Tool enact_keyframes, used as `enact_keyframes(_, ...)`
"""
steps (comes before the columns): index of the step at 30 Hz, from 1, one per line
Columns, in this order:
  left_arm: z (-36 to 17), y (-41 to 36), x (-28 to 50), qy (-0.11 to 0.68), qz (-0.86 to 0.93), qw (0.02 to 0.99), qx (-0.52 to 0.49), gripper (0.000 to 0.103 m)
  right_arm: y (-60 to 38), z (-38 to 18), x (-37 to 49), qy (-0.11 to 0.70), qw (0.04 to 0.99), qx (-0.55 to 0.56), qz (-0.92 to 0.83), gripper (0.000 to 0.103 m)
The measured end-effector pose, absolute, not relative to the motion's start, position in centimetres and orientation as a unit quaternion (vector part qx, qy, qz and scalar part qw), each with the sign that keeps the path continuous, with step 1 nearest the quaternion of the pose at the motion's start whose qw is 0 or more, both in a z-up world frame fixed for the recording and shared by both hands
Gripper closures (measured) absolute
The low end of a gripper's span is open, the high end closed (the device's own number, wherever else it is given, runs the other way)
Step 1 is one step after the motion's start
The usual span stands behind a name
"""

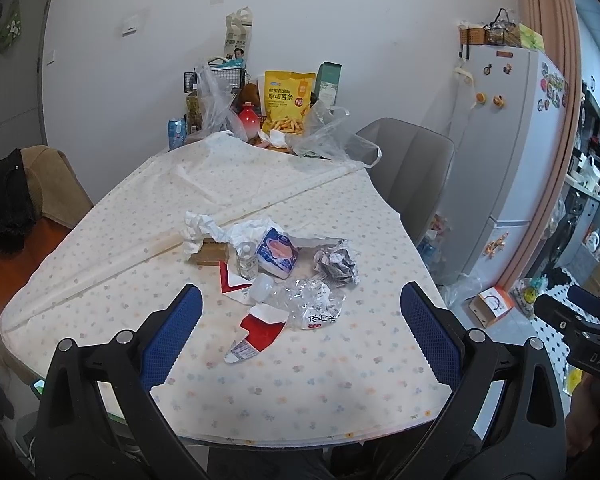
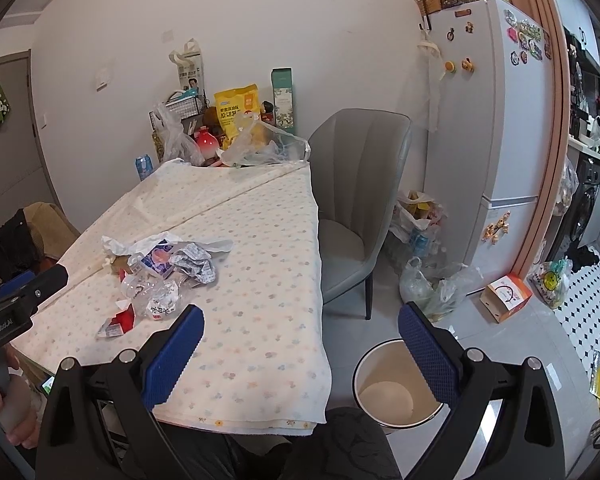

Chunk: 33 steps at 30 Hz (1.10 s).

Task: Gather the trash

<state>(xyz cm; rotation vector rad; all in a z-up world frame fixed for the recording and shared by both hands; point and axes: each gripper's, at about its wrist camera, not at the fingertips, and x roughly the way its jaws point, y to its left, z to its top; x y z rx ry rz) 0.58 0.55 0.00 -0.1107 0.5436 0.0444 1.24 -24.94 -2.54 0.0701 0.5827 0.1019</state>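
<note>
Left gripper (image 1: 300,320) and right gripper (image 2: 300,340): jaws spread wide, holding nothing. Trash (image 1: 276,264) lies heaped mid-table (image 1: 300,392). Bin (image 2: 384,392) stands on floor beside table.

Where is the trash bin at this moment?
The white trash bin stands on the floor in the right wrist view, lower right, beside the table's near corner, in front of the grey chair.
</note>
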Motion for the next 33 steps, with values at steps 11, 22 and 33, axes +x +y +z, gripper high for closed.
enact_keyframes(11, 0.45, 0.42, 0.76, 0.262, 0.016, 0.963, -0.055, 0.005, -24.87, -2.4, 1.13, 0.284, 0.957, 0.031, 0.048, 0.008)
enact_keyframes(22, -0.07, 0.71, 1.35, 0.269, 0.013, 0.961, -0.057, 0.005, -25.1, -2.47, 1.27, 0.289, 0.956, 0.036, 0.04, 0.008)
enact_keyframes(33, -0.07, 0.39, 1.24, 0.268, 0.011, 0.962, -0.06, 0.005, -25.7, -2.45, 1.38, 0.289, 0.955, 0.046, 0.038, 0.008)
